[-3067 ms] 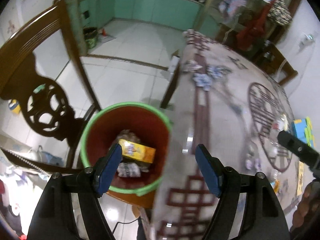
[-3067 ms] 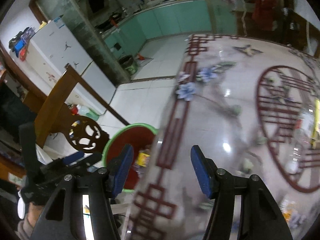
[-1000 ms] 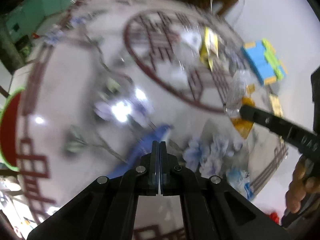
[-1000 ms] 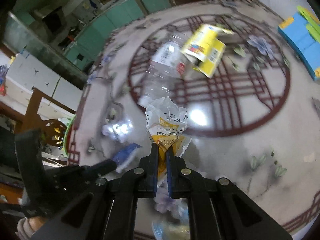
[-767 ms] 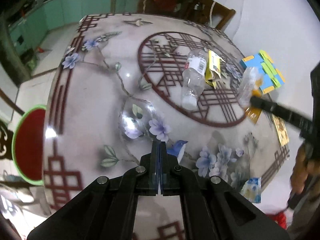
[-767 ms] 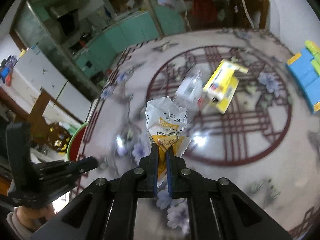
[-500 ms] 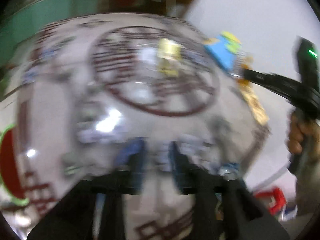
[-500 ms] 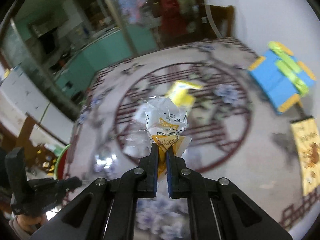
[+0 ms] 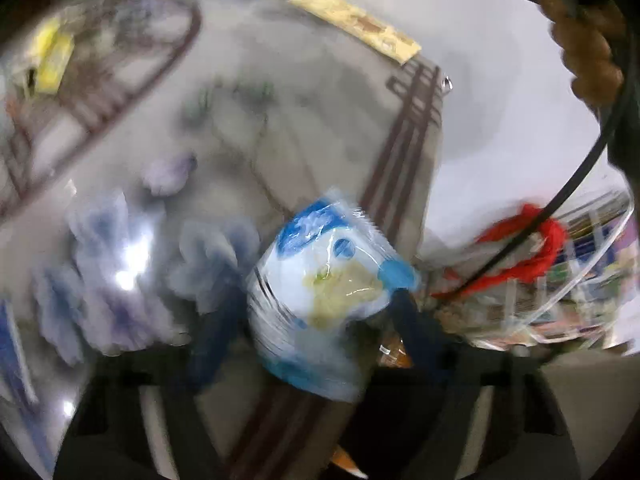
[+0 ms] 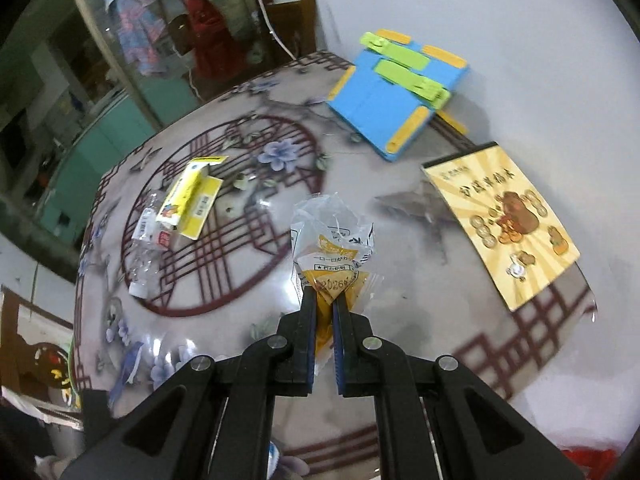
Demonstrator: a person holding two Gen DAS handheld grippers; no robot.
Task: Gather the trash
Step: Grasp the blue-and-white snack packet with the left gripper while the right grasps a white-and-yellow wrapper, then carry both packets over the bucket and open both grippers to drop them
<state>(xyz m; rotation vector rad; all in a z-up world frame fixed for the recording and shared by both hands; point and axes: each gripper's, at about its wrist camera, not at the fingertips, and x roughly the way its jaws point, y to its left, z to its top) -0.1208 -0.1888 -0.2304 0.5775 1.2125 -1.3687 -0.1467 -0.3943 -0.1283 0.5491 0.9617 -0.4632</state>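
Crinkled plastic, a yellow-and-clear wrapper, sitting pinched between the closed fingers of the right gripper, hanging above the glossy patterned desk. Closing around a blue-and-white snack packet near the desk's edge, the left gripper fingers flanking it, contact lost in blur. Lying farther off: a yellow carton touching a clear bottle, a yellow booklet, a blue folder.

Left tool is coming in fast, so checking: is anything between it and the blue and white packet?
Nothing visible. The blue and white packet already sits between the closing jaws of the left tool, near the table edge; blur hides contact.
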